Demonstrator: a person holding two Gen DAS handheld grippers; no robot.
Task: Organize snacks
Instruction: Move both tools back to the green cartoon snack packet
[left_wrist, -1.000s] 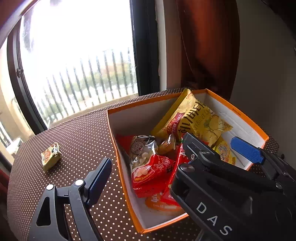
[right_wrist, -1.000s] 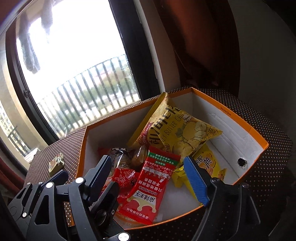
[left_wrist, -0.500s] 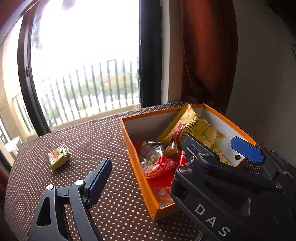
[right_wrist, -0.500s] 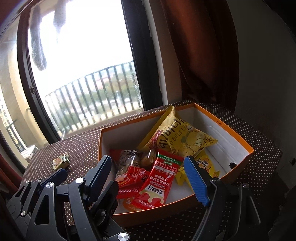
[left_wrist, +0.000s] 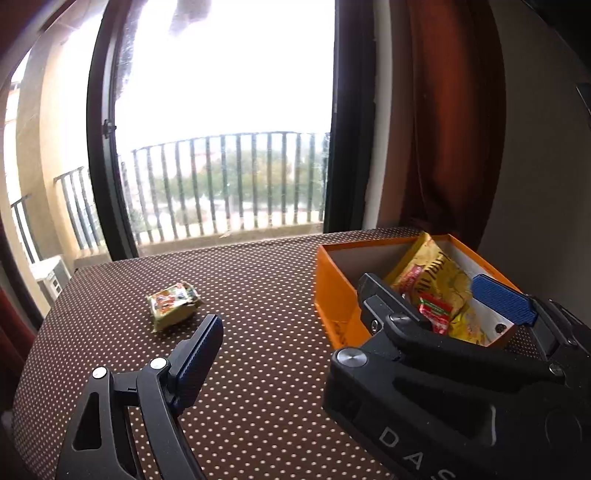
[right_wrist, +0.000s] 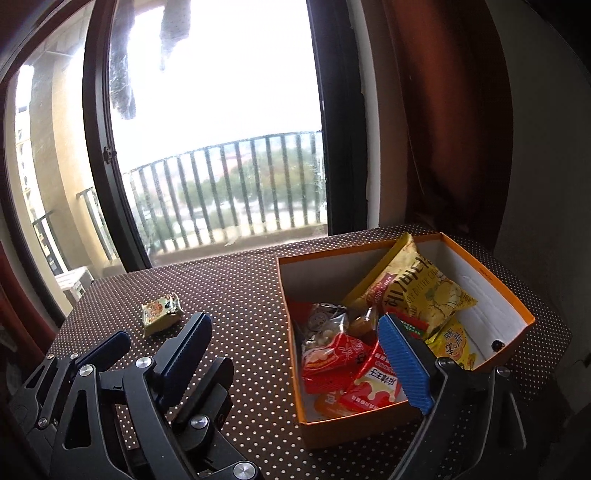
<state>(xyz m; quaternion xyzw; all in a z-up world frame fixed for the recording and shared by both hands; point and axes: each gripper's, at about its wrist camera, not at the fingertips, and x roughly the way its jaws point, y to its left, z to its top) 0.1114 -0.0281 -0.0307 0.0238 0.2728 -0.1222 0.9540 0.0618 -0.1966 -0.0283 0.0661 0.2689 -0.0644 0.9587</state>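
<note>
Tilting downward over the dotted table (right_wrist: 251, 295), both claws wide, empty — right claw (right_wrist: 295, 354) just opening, left claw (left_wrist: 354, 317) beside it.

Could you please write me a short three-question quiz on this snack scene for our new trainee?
1. True or false: the orange box holds several snack packets.
2. Which snack lies outside the box? A) small green-yellow packet B) yellow chip bag
3. Fill in: both the left gripper and the right gripper hold ____.

Key: 1 true; 2 A, on the dotted tablecloth; 3 nothing, both are open.
</note>
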